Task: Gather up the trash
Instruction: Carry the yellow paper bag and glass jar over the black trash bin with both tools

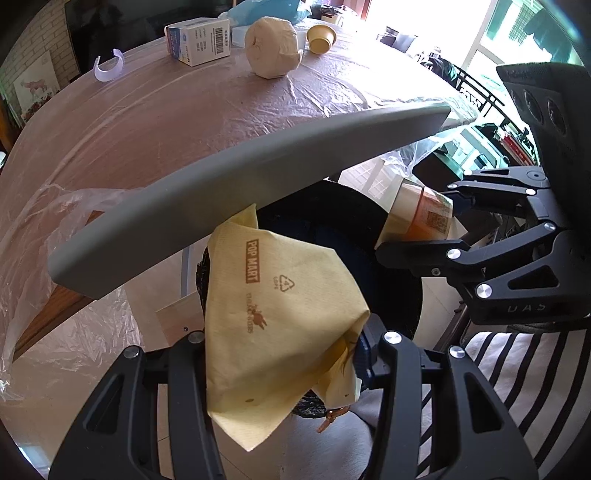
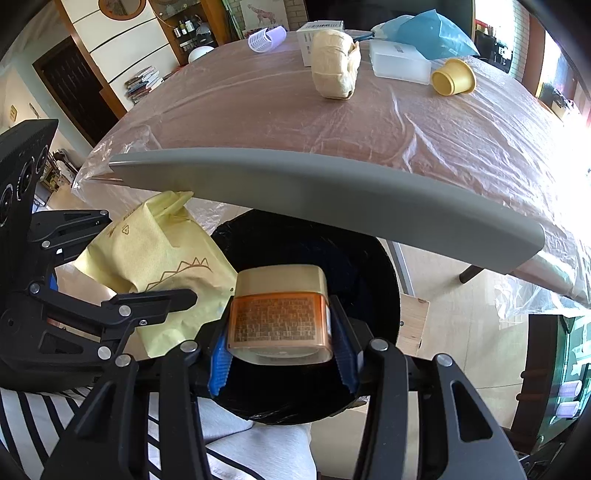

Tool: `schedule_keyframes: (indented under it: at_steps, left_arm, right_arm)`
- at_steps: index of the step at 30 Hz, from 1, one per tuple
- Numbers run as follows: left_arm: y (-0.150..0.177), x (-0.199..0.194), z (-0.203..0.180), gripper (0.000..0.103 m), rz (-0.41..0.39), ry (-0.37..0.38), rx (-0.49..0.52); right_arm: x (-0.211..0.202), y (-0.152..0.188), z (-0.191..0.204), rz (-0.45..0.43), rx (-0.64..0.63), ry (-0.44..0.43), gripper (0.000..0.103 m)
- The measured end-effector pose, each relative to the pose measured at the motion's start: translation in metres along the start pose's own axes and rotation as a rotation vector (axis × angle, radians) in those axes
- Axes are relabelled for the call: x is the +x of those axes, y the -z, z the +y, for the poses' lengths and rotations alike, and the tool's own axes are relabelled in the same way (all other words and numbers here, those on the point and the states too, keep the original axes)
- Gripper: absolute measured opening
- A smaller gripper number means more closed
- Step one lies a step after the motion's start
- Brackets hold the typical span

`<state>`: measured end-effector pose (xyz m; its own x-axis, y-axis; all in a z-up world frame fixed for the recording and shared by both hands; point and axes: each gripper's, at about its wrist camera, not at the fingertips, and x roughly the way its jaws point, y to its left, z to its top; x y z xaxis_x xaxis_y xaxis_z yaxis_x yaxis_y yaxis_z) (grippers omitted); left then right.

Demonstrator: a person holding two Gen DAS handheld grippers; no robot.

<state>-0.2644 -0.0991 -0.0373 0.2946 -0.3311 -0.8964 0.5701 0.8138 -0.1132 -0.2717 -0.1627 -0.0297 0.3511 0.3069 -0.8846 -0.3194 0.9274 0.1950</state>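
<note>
My left gripper is shut on a yellow Pop Mart paper bag and holds it over the black-lined bin below the table edge. The bag also shows in the right wrist view. My right gripper is shut on an orange jar with a cream lid, held over the bin's opening. The jar shows in the left wrist view, with the right gripper around it. On the table lie a wrapped beige ball, a yellow cup and a white box.
The table is covered in clear plastic film. A grey bar runs along its near edge, above the bin. A lilac hair roller, a clear box and a blue bag sit at the far side.
</note>
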Motion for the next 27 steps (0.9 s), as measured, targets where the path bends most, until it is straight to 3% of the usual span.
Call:
schedule_keyframes:
  at_steps: [27]
  left_arm:
    - [0.001,0.024,0.005,0.05,0.047,-0.026,0.042]
  right_arm:
    - [0.029,0.002,0.001,0.053,-0.017,0.028,0.046]
